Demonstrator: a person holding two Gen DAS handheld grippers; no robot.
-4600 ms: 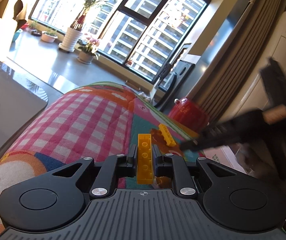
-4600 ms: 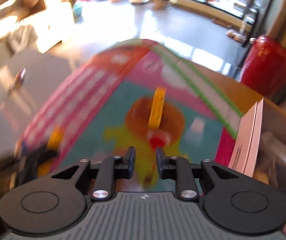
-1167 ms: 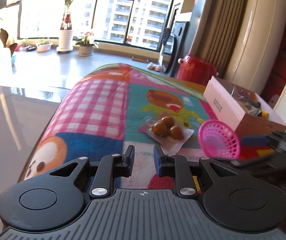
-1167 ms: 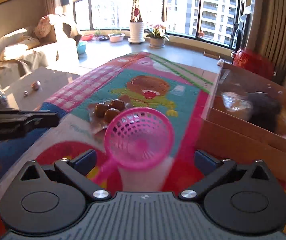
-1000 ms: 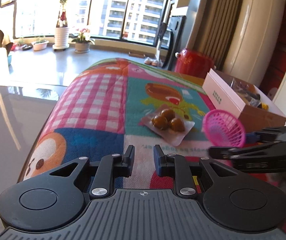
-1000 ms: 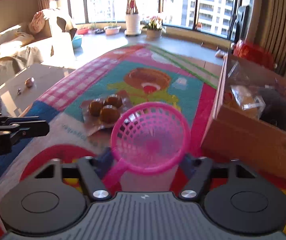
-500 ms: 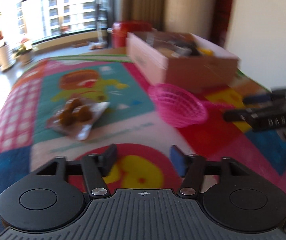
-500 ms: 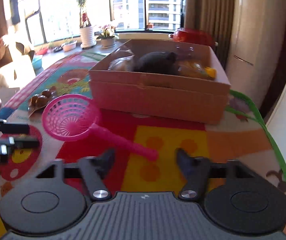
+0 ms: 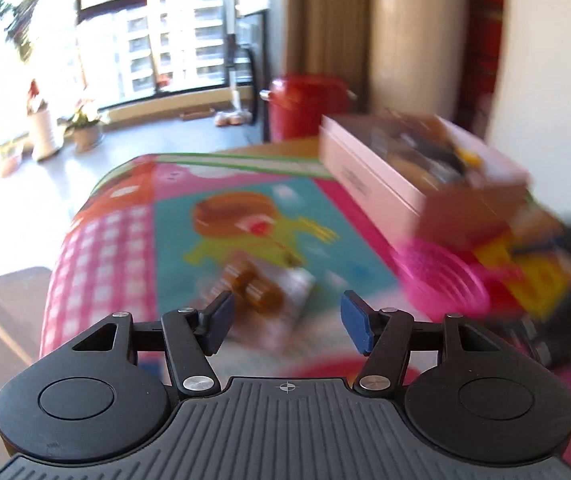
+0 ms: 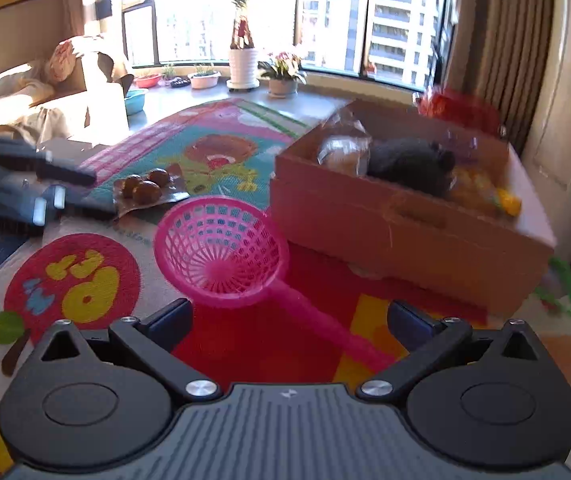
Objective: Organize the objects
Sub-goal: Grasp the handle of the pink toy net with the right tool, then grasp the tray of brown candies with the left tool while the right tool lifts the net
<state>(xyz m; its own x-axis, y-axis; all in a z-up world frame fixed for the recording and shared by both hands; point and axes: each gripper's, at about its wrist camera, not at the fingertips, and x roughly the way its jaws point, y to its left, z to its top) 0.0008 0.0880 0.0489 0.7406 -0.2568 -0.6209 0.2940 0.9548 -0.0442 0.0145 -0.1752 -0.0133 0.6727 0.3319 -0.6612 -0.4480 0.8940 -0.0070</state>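
Note:
A pink plastic strainer (image 10: 221, 248) lies on the colourful mat, its handle (image 10: 325, 328) pointing between my right fingers. My right gripper (image 10: 289, 322) is open and empty just above the handle. A clear packet of brown round snacks (image 10: 145, 190) lies to the far left of the strainer. My left gripper (image 9: 287, 322) is open and empty, close in front of that packet (image 9: 257, 288), which is blurred. The strainer (image 9: 441, 276) is at the right in the left wrist view. The left gripper's body shows at the left edge (image 10: 17, 184) in the right wrist view.
A cardboard box (image 10: 405, 224) holding a dark soft item, a bagged bun and yellow things stands at the right, just behind the strainer; it also shows in the left wrist view (image 9: 417, 184). A red container (image 9: 305, 104) stands beyond the mat. A sofa (image 10: 25, 108) is at the far left.
The left gripper has swung toward the snack packet, opened wider, and its view is blurred by motion. The right gripper has opened wider and moved closer over the strainer's handle.

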